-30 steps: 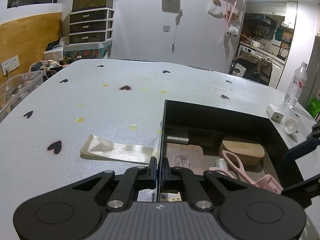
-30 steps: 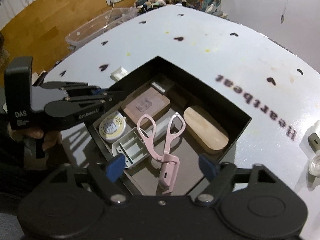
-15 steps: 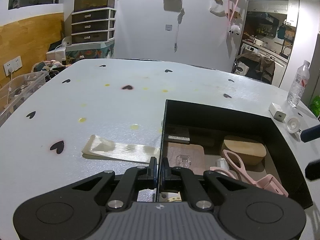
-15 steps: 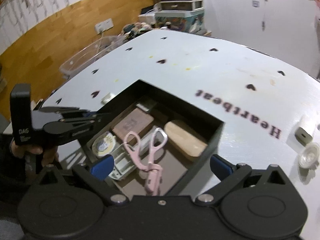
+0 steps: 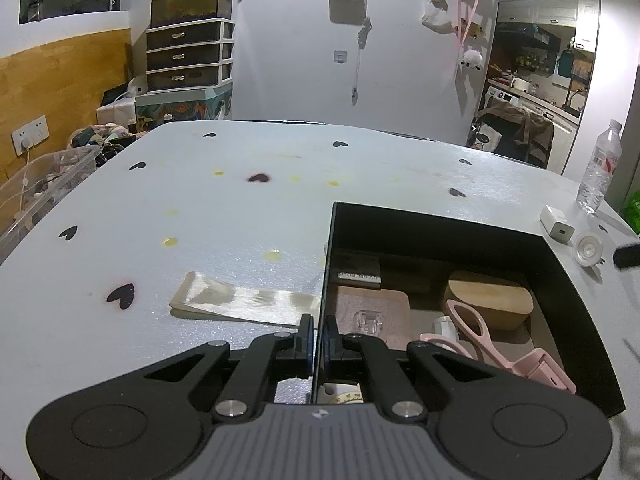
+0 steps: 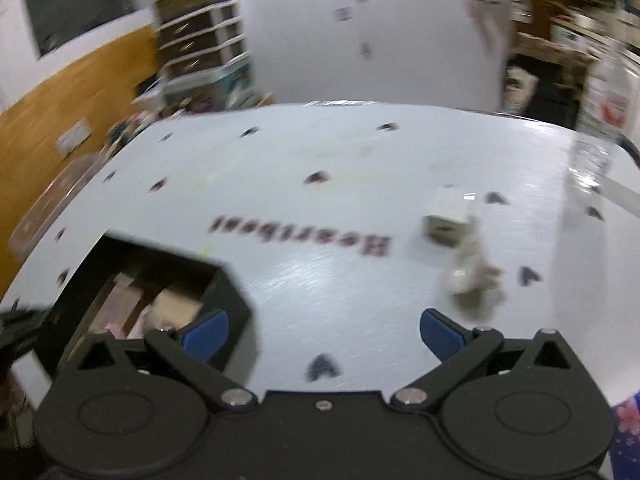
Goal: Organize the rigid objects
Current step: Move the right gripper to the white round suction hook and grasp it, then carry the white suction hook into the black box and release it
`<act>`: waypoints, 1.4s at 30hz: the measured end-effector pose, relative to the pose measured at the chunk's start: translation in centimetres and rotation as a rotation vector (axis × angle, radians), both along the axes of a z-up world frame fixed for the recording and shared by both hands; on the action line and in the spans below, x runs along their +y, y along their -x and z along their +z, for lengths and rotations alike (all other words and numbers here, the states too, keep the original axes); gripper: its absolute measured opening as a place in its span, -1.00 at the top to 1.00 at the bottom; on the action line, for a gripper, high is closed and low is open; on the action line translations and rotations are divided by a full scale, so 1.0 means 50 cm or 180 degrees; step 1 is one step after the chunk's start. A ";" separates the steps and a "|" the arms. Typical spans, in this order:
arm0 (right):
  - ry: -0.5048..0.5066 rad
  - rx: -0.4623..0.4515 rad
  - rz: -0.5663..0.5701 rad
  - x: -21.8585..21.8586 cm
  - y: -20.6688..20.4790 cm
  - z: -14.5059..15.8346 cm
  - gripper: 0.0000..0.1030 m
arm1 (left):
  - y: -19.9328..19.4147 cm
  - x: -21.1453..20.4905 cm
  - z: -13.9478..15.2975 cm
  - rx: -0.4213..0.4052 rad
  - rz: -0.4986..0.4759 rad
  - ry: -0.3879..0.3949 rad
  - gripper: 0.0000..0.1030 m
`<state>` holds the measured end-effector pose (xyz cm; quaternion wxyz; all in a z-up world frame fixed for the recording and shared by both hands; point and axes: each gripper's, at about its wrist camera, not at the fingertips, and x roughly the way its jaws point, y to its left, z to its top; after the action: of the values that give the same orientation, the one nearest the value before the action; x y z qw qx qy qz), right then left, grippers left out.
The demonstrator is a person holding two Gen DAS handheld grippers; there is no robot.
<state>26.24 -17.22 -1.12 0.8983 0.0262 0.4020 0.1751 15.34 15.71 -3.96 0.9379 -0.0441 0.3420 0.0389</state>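
Right hand-held gripper (image 6: 323, 334), jaws wide apart and empty, faces the white charger block (image 6: 448, 220) lying on the counter (image 6: 320, 152) ahead and to its right. Left hand-held gripper (image 5: 316, 344) is clamped on the black box's wall (image 5: 325, 280), farther off.

The table (image 5: 240, 216) is pale grey-white, dotted with small black hearts and yellow stains, and carries dark blurred lettering. The box (image 5: 440, 224) is black, and holds a pink scissor-like tool (image 5: 480, 336), a tan wooden oval block (image 5: 490, 300) and a dusty-pink pad (image 5: 372, 308). A cream satin strip (image 5: 244, 300) lies beside it. The white charger (image 5: 556, 227) is plain, and the right gripper (image 6: 322, 330) has blue pads on black arms
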 end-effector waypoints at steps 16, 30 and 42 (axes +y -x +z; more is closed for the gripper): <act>-0.0292 0.0053 -0.0884 -0.183 -0.140 -0.094 -0.45 | 0.001 0.001 0.003 0.0003 -0.0003 -0.0006 0.92; -0.0360 0.0174 -0.0820 -0.181 -0.180 -0.130 0.32 | 0.001 0.001 0.003 0.0000 -0.0003 -0.0005 0.92; -0.0420 0.0086 -0.0483 -0.151 -0.135 -0.090 0.33 | 0.001 0.000 0.003 0.0001 -0.0002 -0.0007 0.92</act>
<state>32.97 -24.77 -5.60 0.8998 0.1182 0.3986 0.1323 15.29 15.71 -3.81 0.9379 -0.0429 0.3421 0.0389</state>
